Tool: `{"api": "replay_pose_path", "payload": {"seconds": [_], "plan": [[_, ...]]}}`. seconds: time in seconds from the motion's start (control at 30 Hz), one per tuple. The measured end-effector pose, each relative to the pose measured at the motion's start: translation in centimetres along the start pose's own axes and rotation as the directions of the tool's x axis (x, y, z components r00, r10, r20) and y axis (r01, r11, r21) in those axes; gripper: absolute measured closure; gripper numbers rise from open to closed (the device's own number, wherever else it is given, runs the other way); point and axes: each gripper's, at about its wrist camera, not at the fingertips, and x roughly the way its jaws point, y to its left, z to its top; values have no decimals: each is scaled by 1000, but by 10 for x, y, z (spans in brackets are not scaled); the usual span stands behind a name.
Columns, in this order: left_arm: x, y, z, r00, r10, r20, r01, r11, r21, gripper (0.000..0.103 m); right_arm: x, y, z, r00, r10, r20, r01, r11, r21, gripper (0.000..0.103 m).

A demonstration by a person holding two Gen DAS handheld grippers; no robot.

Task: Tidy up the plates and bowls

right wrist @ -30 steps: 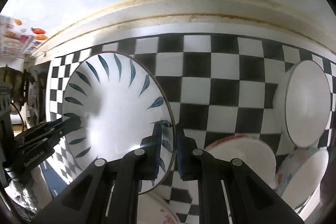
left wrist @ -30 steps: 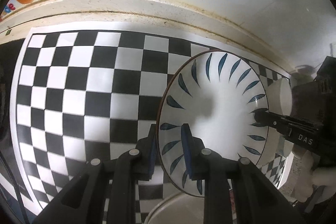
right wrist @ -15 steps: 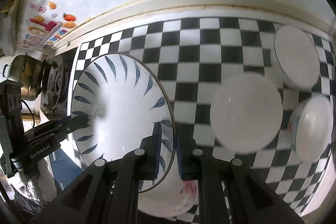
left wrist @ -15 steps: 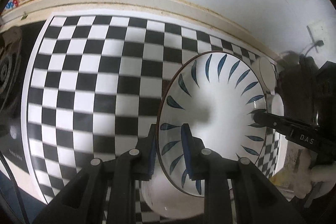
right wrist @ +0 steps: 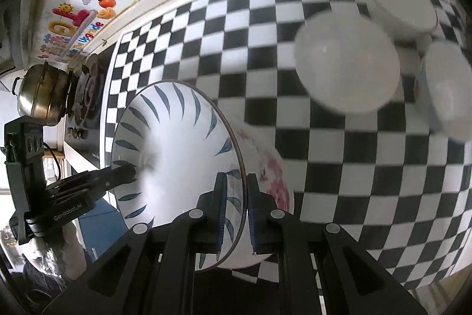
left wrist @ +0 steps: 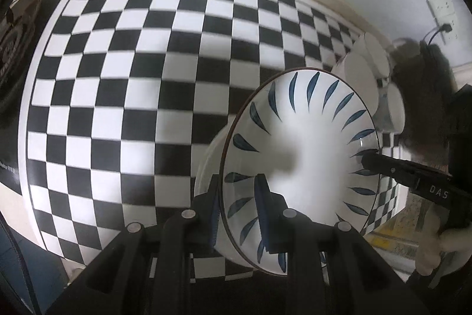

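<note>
Partly hidden under your leaf-painted plate [left wrist: 306, 143] is a red-flowered bowl [right wrist: 271, 173], and the white bowls [right wrist: 345, 61] beyond are blurred. Your left gripper [left wrist: 239, 211] and right gripper [right wrist: 236, 208] each pinch opposite rims of the glossy round plate, holding it tilted above the checkered mat [left wrist: 132, 64].

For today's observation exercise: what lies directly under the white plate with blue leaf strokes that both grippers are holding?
Under the white plate with blue leaf strokes sits a white bowl with red floral print on the checkered mat. Its opening and most of its body are covered by the plate.
</note>
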Motion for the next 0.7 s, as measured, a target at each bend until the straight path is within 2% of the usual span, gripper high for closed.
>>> {"api": "replay_pose_path", "payload": {"seconds": [0.17, 0.7], "plan": [[22, 3, -9, 998, 9, -55, -10, 1000, -15, 83, 25, -15, -18, 999, -1, -41, 2, 1000, 31, 88], [56, -9, -9, 990, 99, -101, -91, 992, 84, 83, 56, -34, -32, 997, -25, -79, 31, 997, 73, 88]]}}
